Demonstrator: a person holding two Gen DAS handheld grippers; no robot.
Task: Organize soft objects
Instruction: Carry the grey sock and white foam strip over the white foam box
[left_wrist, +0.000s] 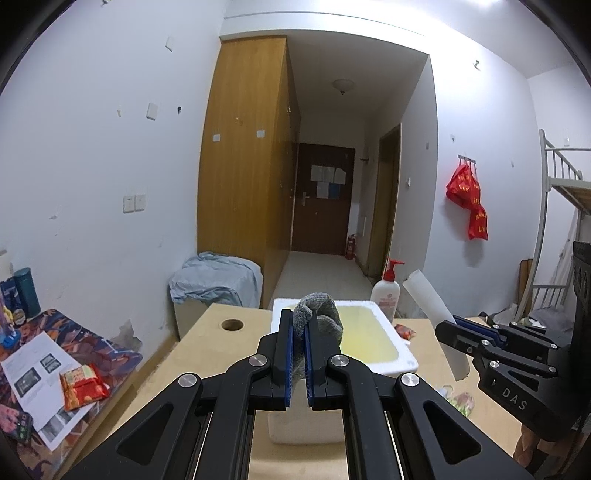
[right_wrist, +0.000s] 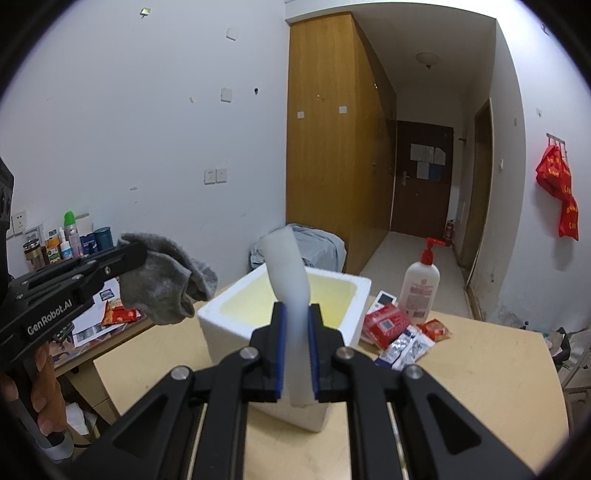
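Observation:
My left gripper (left_wrist: 298, 325) is shut on a grey sock (left_wrist: 319, 314), held above the near end of a white foam box (left_wrist: 402, 363) with a yellowish inside. In the right wrist view the sock (right_wrist: 166, 280) hangs from that gripper (right_wrist: 136, 254), left of the box (right_wrist: 229, 328). My right gripper (right_wrist: 296, 317) is shut on a white foam strip (right_wrist: 286, 266) that sticks up over the box; in the left wrist view the strip (left_wrist: 432, 306) and gripper (left_wrist: 452, 326) are right of the box.
A lotion pump bottle (right_wrist: 421, 288) and red and white snack packets (right_wrist: 399, 332) lie on the wooden table (right_wrist: 480, 369) right of the box. A side table (left_wrist: 55, 354) at left holds papers, a red packet and bottles. A cloth-covered bin (left_wrist: 218, 280) stands behind.

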